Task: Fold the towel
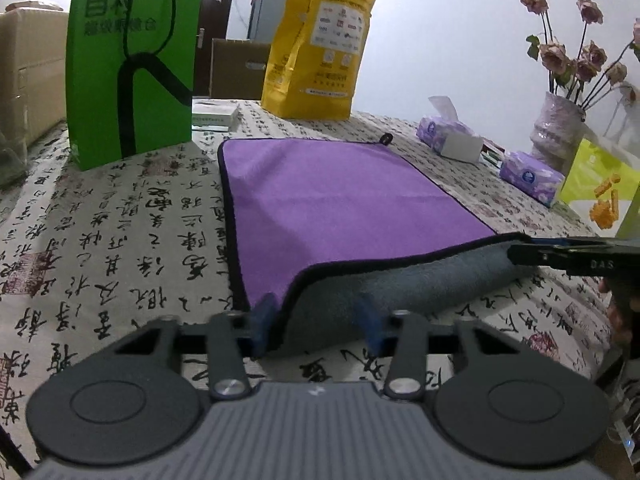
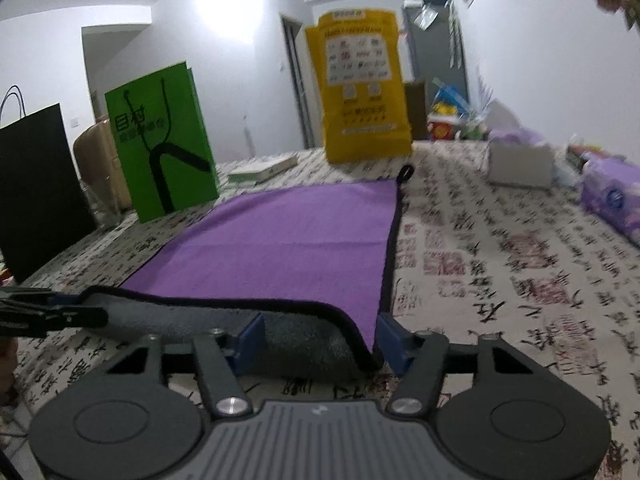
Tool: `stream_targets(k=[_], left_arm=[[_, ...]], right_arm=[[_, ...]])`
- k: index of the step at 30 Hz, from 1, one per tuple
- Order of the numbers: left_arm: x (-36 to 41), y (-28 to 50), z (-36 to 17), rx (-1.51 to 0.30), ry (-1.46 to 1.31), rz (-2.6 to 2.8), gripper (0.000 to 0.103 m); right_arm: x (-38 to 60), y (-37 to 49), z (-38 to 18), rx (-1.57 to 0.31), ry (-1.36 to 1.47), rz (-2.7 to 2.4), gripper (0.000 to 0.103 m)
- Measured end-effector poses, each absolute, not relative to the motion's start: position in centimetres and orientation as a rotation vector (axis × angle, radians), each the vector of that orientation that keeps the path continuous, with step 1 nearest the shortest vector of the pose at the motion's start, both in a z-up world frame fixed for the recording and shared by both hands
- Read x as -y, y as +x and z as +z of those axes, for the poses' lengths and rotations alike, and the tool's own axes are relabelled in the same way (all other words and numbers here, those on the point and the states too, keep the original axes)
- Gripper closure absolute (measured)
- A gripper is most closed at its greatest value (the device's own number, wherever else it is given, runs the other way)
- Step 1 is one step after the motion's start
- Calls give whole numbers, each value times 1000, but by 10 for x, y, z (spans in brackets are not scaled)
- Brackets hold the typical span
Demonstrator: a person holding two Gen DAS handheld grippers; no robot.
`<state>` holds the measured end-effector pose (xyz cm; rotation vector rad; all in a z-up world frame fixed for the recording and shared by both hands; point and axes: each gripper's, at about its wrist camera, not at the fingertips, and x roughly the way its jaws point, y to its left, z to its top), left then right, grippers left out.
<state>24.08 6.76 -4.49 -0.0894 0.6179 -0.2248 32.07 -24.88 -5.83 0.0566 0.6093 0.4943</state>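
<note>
A purple towel [image 1: 332, 196] with a grey underside and black trim lies on the calligraphy-print tablecloth [image 1: 120, 240]. Its near edge is lifted and turned over, showing grey [image 1: 380, 280]. My left gripper [image 1: 316, 324] has its blue fingers either side of the near left corner, with a wide gap between them. My right gripper [image 2: 320, 340] straddles the near right corner of the towel [image 2: 288, 248] the same way. Each gripper shows in the other's view, pinching the lifted edge: the right one in the left wrist view [image 1: 516, 254], the left one in the right wrist view [image 2: 84, 312].
A green paper bag [image 1: 132, 56] and a yellow bag [image 1: 316, 52] stand behind the towel. Tissue packs [image 1: 528, 176], a small box [image 1: 460, 146] and a flower vase [image 1: 556, 120] sit on the right. A black bag [image 2: 36, 192] stands far left.
</note>
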Motion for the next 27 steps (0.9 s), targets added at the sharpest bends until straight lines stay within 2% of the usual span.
stream_targets(k=[2, 4, 7, 18, 27], left_arm=[[-67, 241, -44, -627, -62, -220, 84], [-67, 240, -43, -626, -50, -221, 89], [-69, 241, -41, -619, -35, -219, 95], [-67, 280, -22, -566, 53, -188, 97], [-74, 339, -7, -533, 91, -162, 97]], right_arm=[[248, 323, -59, -632, 36, 498, 73], [248, 322, -58, -626, 15, 483, 89], [249, 324, -57, -635, 2, 482, 97], [236, 347, -36, -575, -114, 476, 98], [217, 408, -24, -524, -170, 463, 98]])
